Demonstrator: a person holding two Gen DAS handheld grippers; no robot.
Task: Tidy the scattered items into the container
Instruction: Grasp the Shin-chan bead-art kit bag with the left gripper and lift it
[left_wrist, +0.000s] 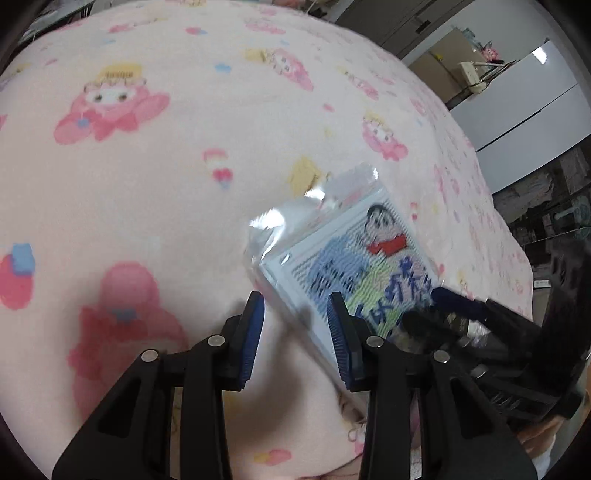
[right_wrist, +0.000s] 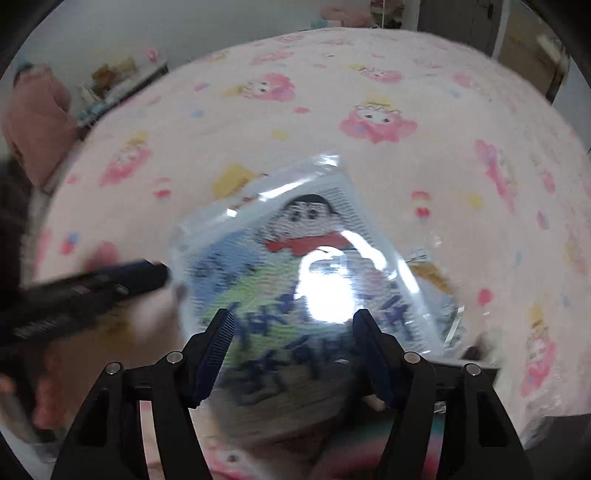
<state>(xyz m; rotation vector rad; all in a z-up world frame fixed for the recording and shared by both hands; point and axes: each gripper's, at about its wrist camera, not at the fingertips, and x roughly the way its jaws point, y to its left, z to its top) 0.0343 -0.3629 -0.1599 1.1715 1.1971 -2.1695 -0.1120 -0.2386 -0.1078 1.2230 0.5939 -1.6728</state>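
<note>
A flat cartoon-printed card in a clear plastic bag (left_wrist: 354, 254) lies over the pink cartoon blanket (left_wrist: 147, 177). My left gripper (left_wrist: 295, 314) is open, its jaws at the bag's near left edge. In the right wrist view the same bag (right_wrist: 295, 266) fills the middle, with glare on it. My right gripper (right_wrist: 293, 328) is open, and the bag's near end lies between its fingers; whether they touch it is unclear. The left gripper shows blurred at the bag's left edge (right_wrist: 110, 280). The right gripper shows at the bag's right (left_wrist: 480, 332).
The bed's far right edge (left_wrist: 509, 236) drops to a room with a white fridge (left_wrist: 524, 110) and cardboard boxes. A pink pillow (right_wrist: 37, 122) and a cluttered shelf sit beyond the bed's left side. Something dark and flat lies under the bag's right corner (right_wrist: 472, 354).
</note>
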